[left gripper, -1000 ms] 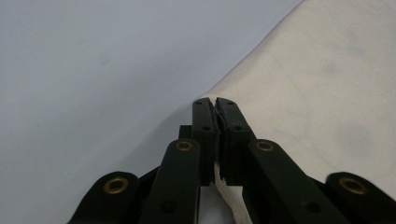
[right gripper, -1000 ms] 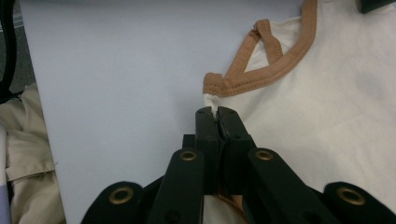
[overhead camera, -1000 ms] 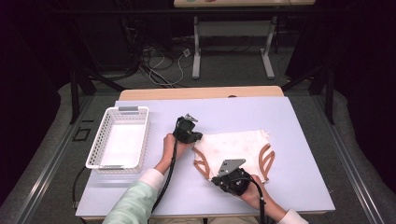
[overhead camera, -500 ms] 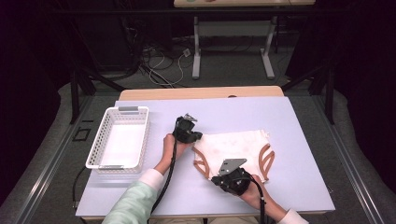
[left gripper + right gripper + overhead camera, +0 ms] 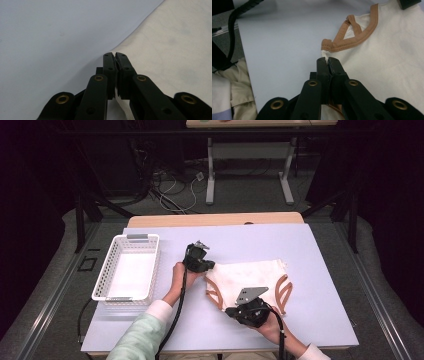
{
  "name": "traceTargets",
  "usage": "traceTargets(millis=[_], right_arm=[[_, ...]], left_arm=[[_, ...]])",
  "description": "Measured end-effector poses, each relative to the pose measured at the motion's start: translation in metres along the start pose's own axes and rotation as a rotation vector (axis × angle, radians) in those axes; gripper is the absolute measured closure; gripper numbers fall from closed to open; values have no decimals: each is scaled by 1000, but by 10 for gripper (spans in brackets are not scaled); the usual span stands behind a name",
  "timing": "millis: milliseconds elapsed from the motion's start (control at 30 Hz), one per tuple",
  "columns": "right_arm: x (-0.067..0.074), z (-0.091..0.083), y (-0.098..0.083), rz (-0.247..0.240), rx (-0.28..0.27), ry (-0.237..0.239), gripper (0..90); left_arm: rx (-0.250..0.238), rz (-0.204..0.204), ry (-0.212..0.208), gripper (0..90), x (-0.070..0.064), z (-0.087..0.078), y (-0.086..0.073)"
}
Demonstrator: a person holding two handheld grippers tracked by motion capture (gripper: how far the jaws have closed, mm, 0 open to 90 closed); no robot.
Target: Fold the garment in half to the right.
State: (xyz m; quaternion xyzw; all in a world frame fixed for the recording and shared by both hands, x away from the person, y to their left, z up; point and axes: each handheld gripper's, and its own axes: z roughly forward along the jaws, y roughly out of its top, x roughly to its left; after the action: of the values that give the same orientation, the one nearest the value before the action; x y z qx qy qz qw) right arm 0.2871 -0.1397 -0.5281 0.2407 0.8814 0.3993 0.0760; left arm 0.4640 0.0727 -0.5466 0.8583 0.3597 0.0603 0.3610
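While the cream garment [image 5: 252, 277] lies flat on the pale bench [image 5: 310, 320], right of the middle, both grippers have hold of it. The left gripper [image 5: 204, 266] is at the garment's upper left corner in the high view. In the left gripper view its jaws are closed tight, and a thin edge of the cream cloth [image 5: 170, 50] is pinched between them. The right gripper [image 5: 239, 309] is at the garment's near edge, with its grey three-cornered plate [image 5: 251, 294] on top. In the right gripper view its jaws are also pressed together on the cloth, just below a brown trimmed opening [image 5: 352, 37] of the garment; a small white tip of fabric comes out above the jaws. The person's left hand [image 5: 179, 275], with a light green sleeve [image 5: 140, 335], holds the left gripper. A white basket [image 5: 127, 270] stands on the left part of the bench, well apart from the garment.
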Motion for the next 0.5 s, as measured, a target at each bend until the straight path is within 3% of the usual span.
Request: traceTargets(millis=[233,500], right_arm=[[-2,-5,1,26,-24,9,880],[-1,-7,6,43,-52,32,880]], left_arm=[[-6,3,6,874,1,-4,1],[18,7,1,873,4,-15,3]])
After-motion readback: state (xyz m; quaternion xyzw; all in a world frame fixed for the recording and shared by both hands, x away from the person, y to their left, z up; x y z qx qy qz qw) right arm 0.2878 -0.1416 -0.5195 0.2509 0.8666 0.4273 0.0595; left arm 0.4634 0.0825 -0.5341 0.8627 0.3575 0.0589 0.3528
